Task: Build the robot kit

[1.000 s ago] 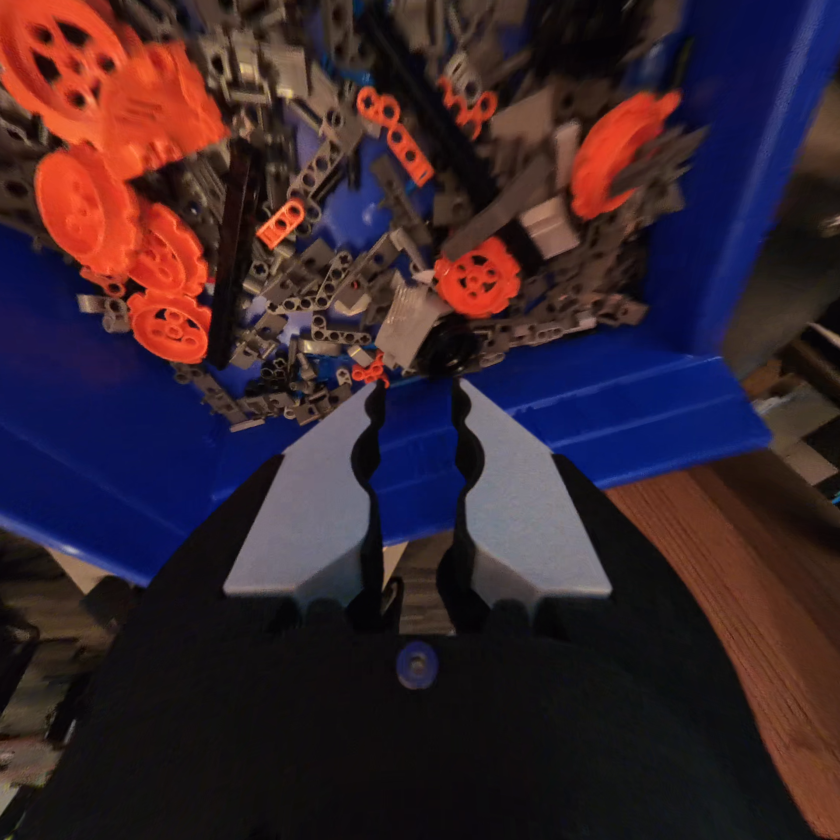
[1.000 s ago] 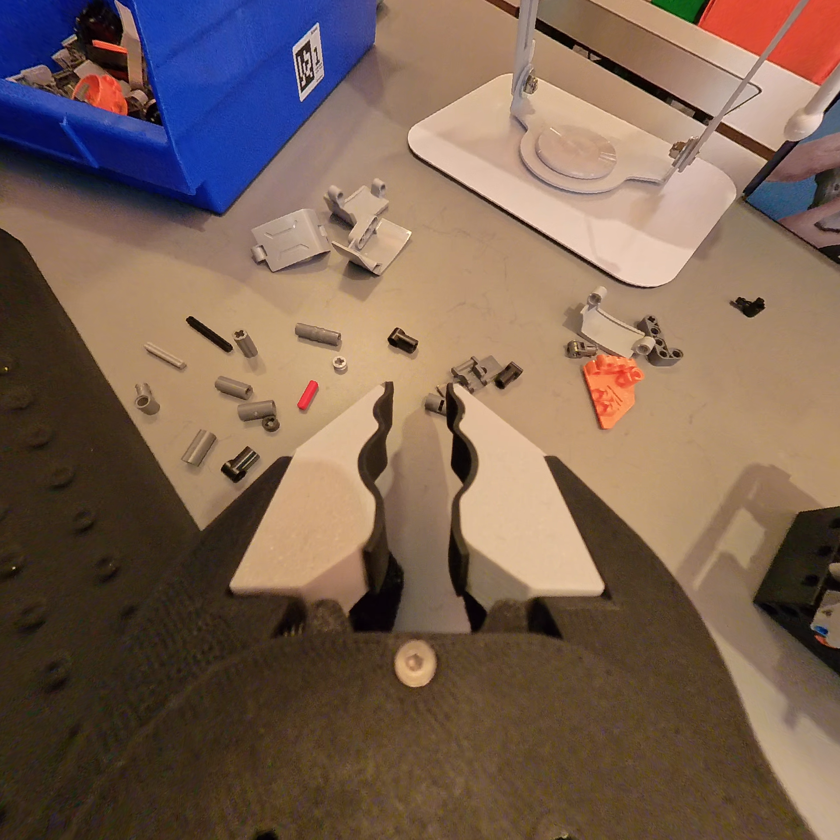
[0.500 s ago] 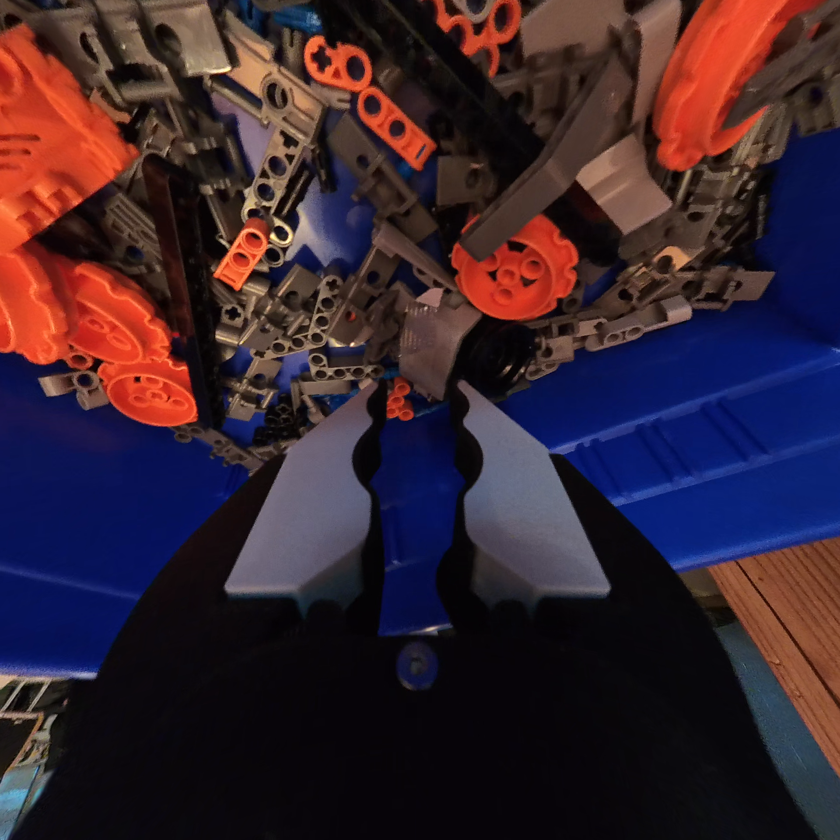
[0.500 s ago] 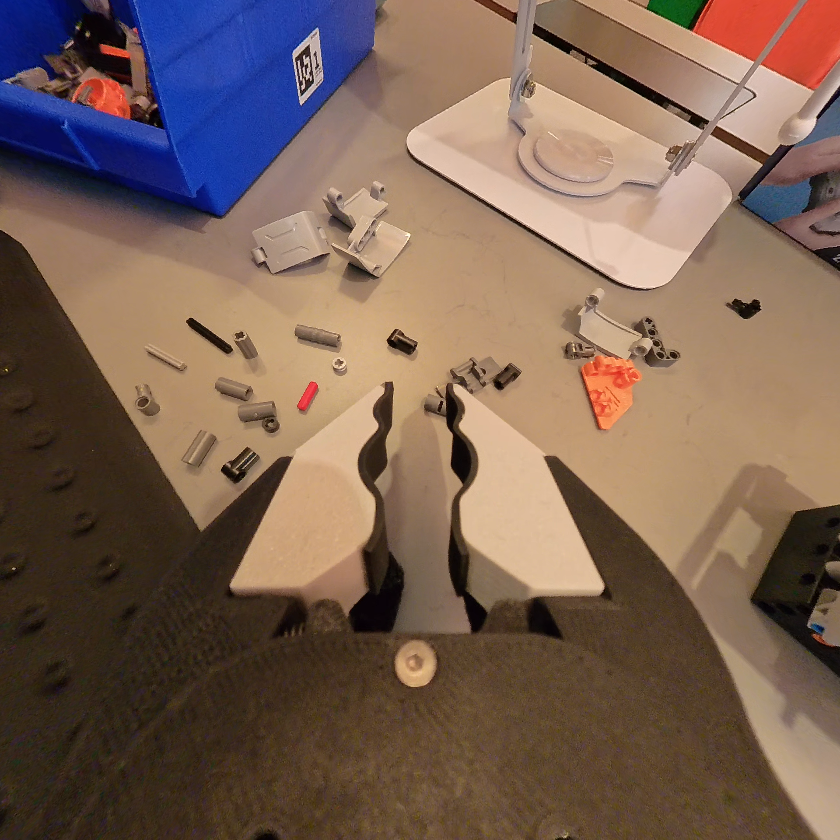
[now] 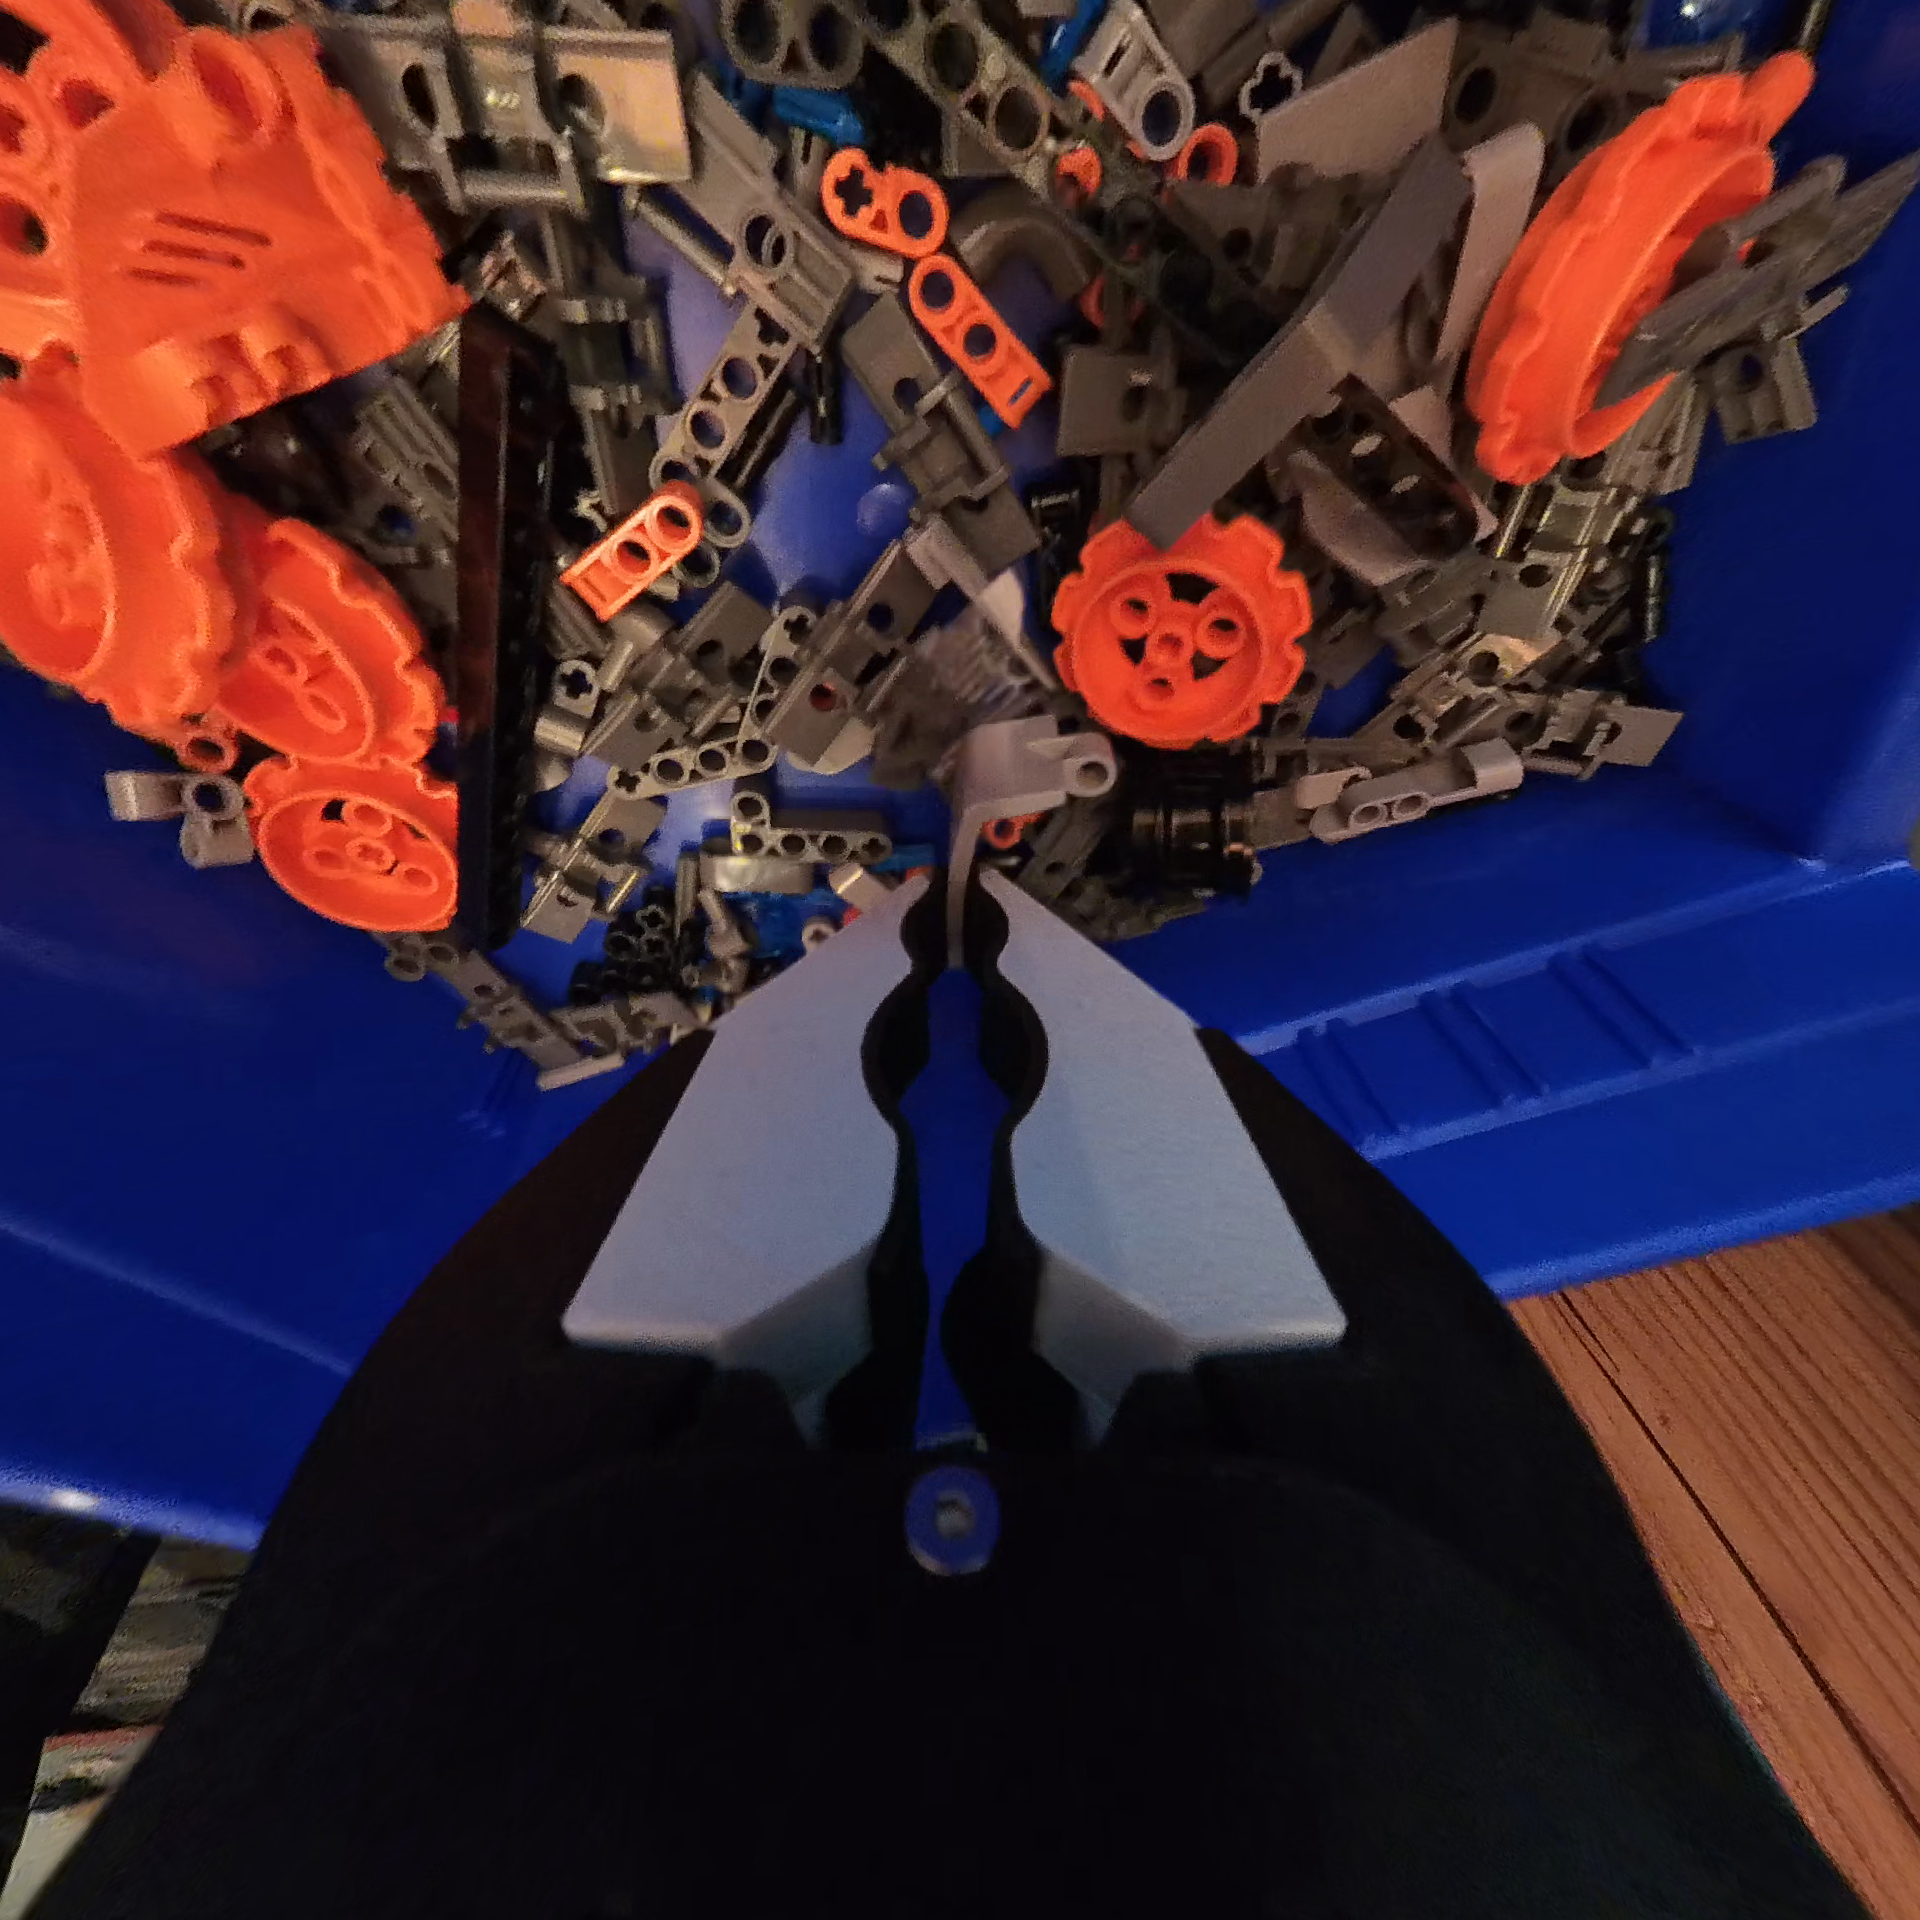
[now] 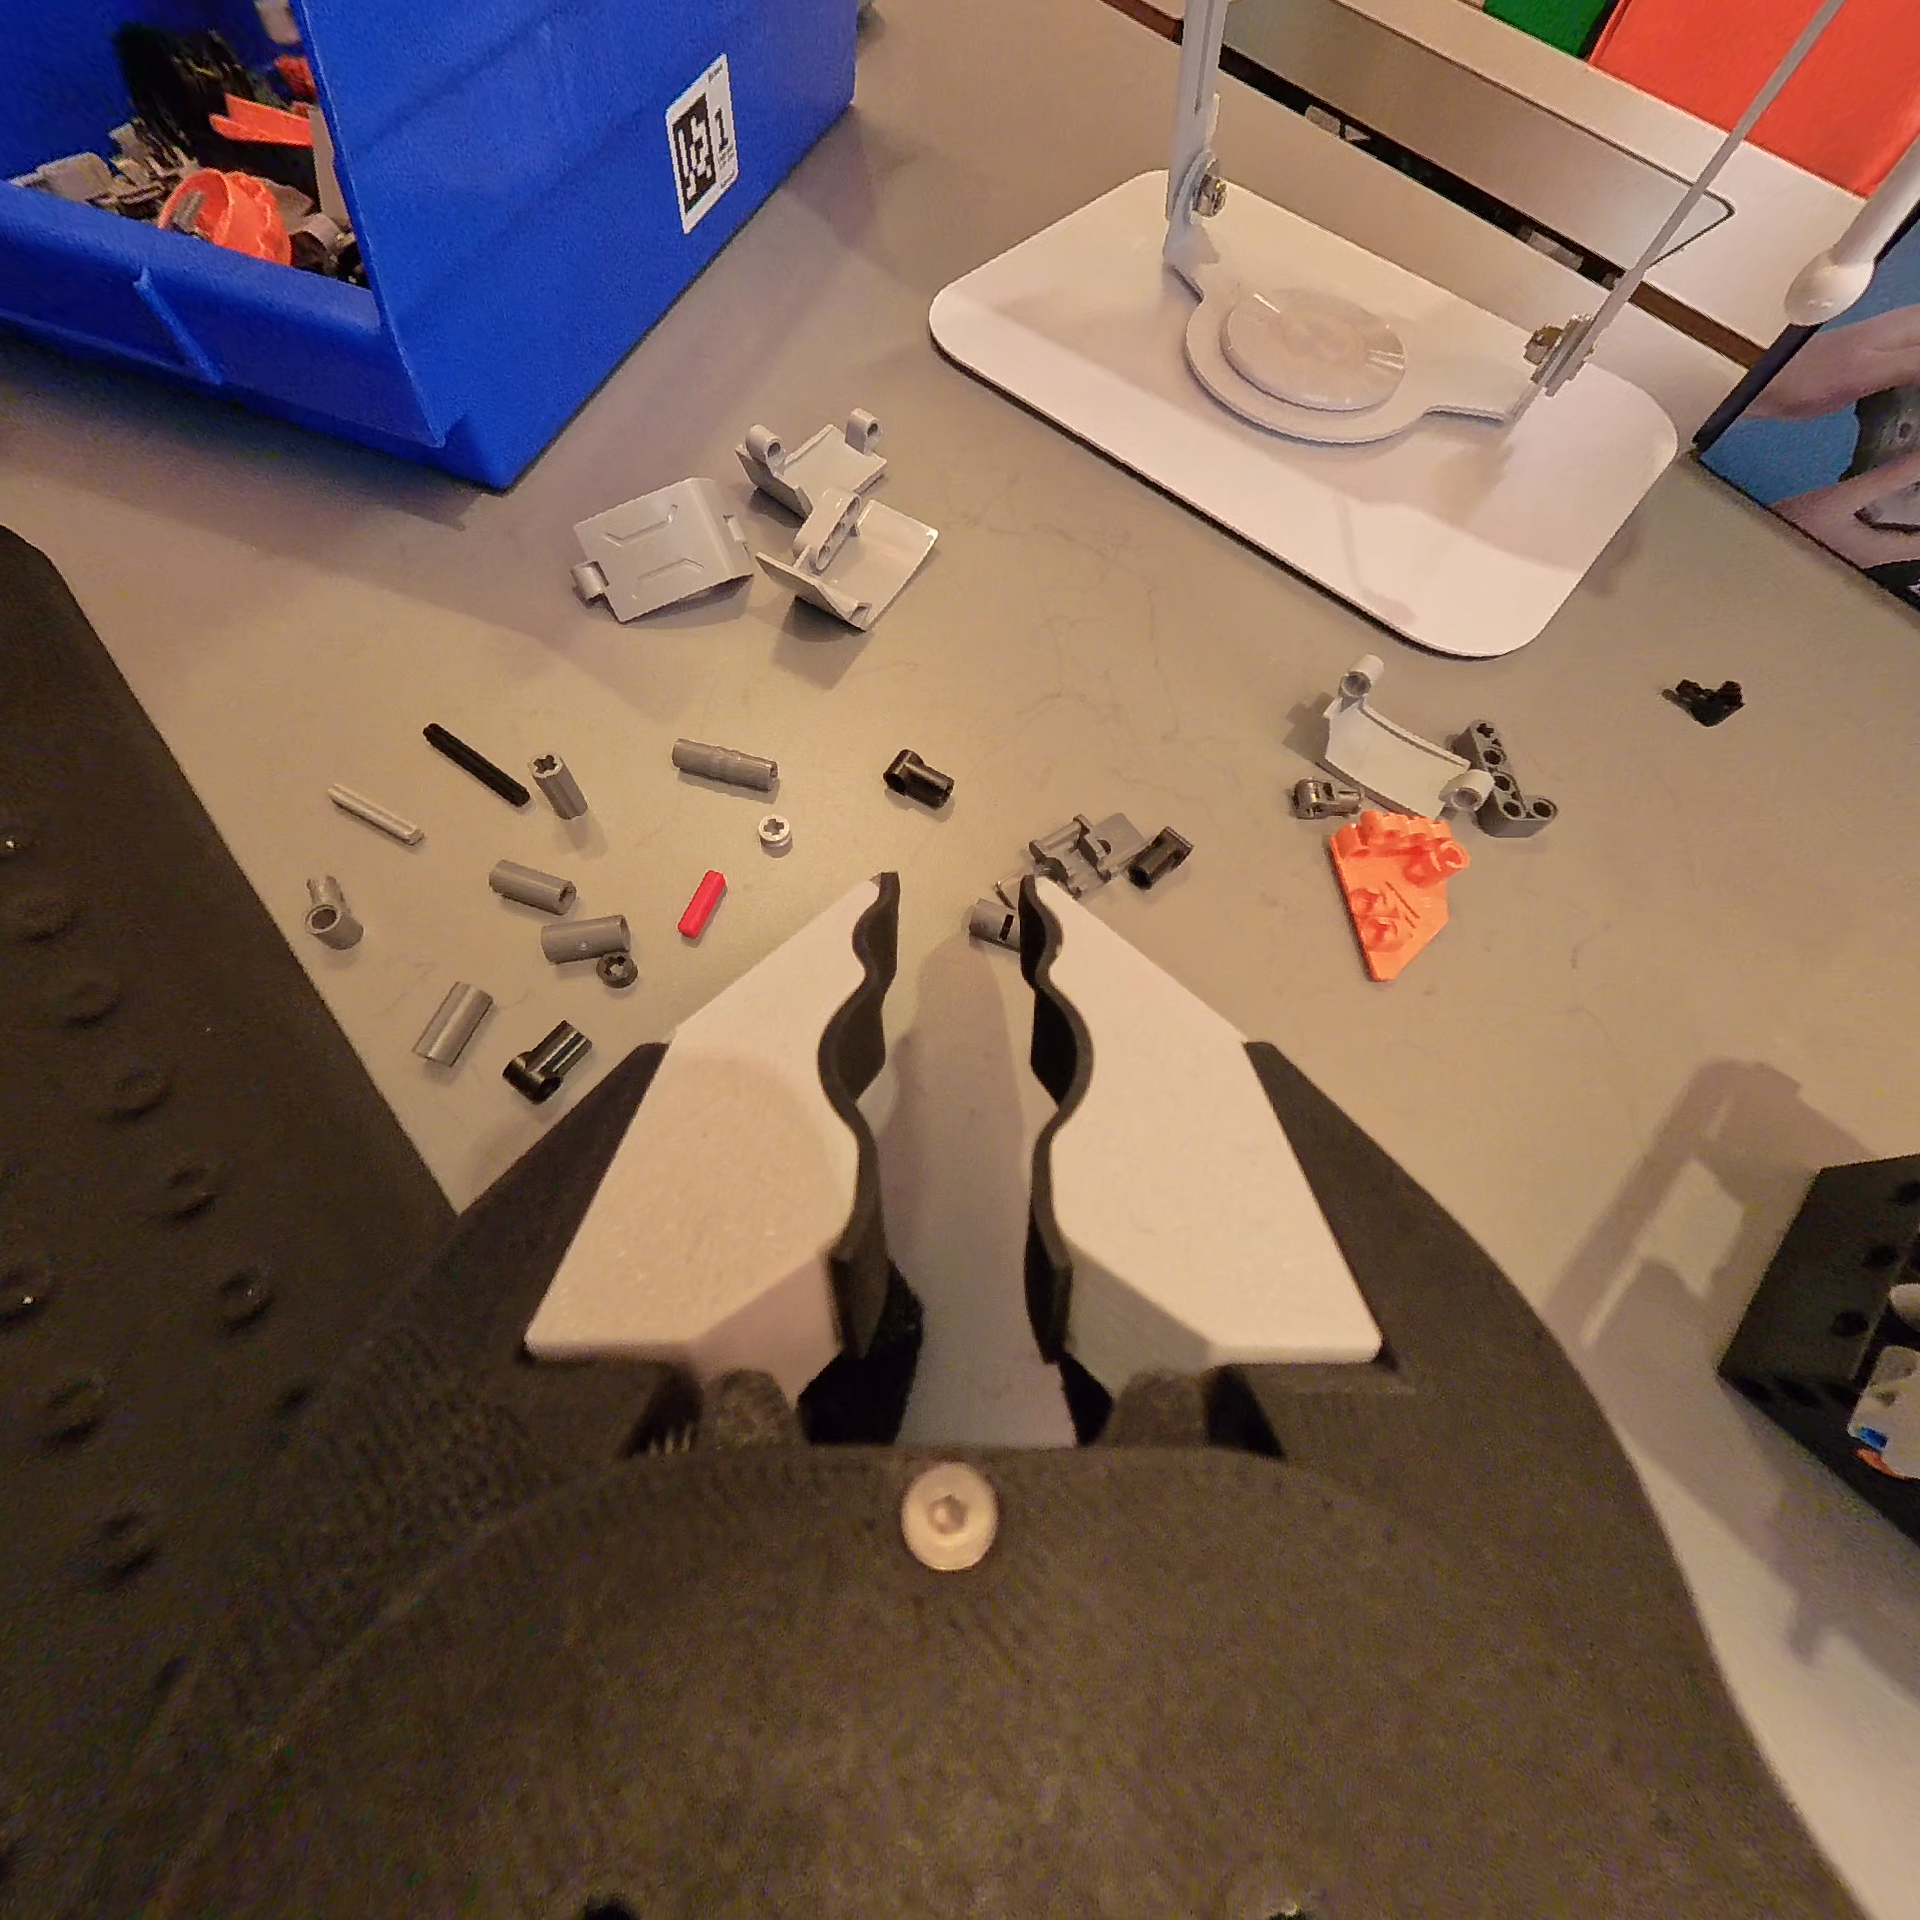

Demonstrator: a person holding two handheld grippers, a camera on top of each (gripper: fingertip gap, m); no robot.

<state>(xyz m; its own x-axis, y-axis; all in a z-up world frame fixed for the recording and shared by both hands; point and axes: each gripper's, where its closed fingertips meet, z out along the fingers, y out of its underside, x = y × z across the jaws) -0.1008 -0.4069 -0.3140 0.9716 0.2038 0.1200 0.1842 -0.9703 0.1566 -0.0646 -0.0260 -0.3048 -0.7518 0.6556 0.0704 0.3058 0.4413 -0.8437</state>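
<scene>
My left gripper [image 5: 954, 899] is inside a blue bin [image 5: 1558, 997] full of grey, black and orange building-toy parts. It is shut on the thin edge of a light grey panel piece [image 5: 1023, 774], which sticks out above the fingertips next to an orange gear wheel [image 5: 1179, 634]. My right gripper [image 6: 956, 894] is open and empty, held above a grey table [image 6: 1143, 644]. Small grey and black connector pieces [image 6: 1091, 852] lie just beyond its tips, and a small red pin [image 6: 701, 902] lies to its left.
The blue bin [image 6: 540, 270] stands at the table's far left. Grey panel pieces [image 6: 748, 530] lie near it. A white stand base [image 6: 1351, 478] is at the back. An orange wedge plate [image 6: 1397, 899] and grey parts [image 6: 1423, 758] lie right. A black block [image 6: 1829, 1320] sits at the right edge. The tips of one gripper are about 40 cm away from the tips of the other. The small red pin [image 6: 701, 902] is about 5 cm from my right fingertips and 35 cm from my left.
My left gripper has gone deeper into the bin and closed on the light grey panel piece. My right gripper has stayed open and almost still.
</scene>
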